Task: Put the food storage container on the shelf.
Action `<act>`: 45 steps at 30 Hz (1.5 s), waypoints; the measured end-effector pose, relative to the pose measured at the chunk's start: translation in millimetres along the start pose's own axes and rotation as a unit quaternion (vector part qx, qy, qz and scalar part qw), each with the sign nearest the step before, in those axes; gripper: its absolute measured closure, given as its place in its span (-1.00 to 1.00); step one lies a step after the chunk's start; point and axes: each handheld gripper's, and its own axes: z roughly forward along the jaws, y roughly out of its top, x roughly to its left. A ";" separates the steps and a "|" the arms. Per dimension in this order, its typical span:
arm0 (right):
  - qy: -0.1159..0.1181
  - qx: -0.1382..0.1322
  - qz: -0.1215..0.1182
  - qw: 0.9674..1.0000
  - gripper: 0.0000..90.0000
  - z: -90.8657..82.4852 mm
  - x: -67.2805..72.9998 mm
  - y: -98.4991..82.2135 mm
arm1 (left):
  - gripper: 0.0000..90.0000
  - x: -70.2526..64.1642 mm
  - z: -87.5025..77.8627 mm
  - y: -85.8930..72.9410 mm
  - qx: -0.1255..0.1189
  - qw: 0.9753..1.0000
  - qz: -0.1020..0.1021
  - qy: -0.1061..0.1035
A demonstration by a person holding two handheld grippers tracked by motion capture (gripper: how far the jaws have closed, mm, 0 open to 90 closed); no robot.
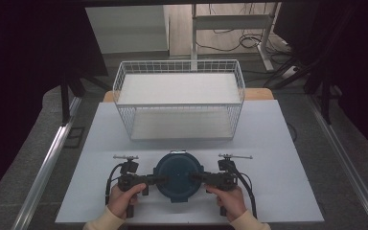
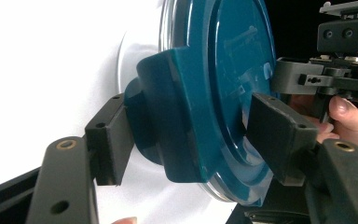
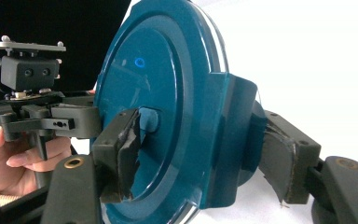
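A round dark-teal lidded container (image 1: 178, 175) lies on the white table (image 1: 278, 158) near its front edge, between my two grippers. My left gripper (image 1: 159, 179) reaches in from the left. In the left gripper view its jaws (image 2: 191, 140) straddle the container's rim and side latch (image 2: 168, 116), one pad under the latch and one on the lid. My right gripper (image 1: 197, 178) comes in from the right. In the right gripper view its jaws (image 3: 200, 158) clamp the opposite latch (image 3: 233, 135) the same way, pads touching both sides.
A white wire basket (image 1: 178, 64) stands at the back middle of the table, with a white sheet on its floor. Dark curtains flank the table, and a metal rail (image 1: 48, 163) runs along the left side.
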 end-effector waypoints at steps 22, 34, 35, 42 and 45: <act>0.001 -0.025 -0.061 0.998 -0.13 -7.9 13.8 0.4 | -0.12 -13.6 -13.4 1.5 -0.024 0.999 0.045 0.017; 0.005 -0.045 -0.122 0.991 -0.12 -22.7 34.6 5.4 | -0.11 -31.5 -29.2 4.2 -0.047 0.995 0.085 0.013; 0.006 -0.045 -0.128 0.991 -0.12 -24.0 36.5 5.7 | -0.11 -32.7 -30.4 4.5 -0.048 0.995 0.088 0.012; 0.004 -0.053 -0.152 0.987 -0.11 -29.6 46.6 7.8 | -0.11 -37.4 -36.2 6.2 -0.055 0.994 0.096 0.007; 0.003 -0.055 -0.156 0.986 -0.12 -30.8 48.2 8.2 | -0.11 -38.2 -36.6 6.7 -0.055 0.994 0.097 0.006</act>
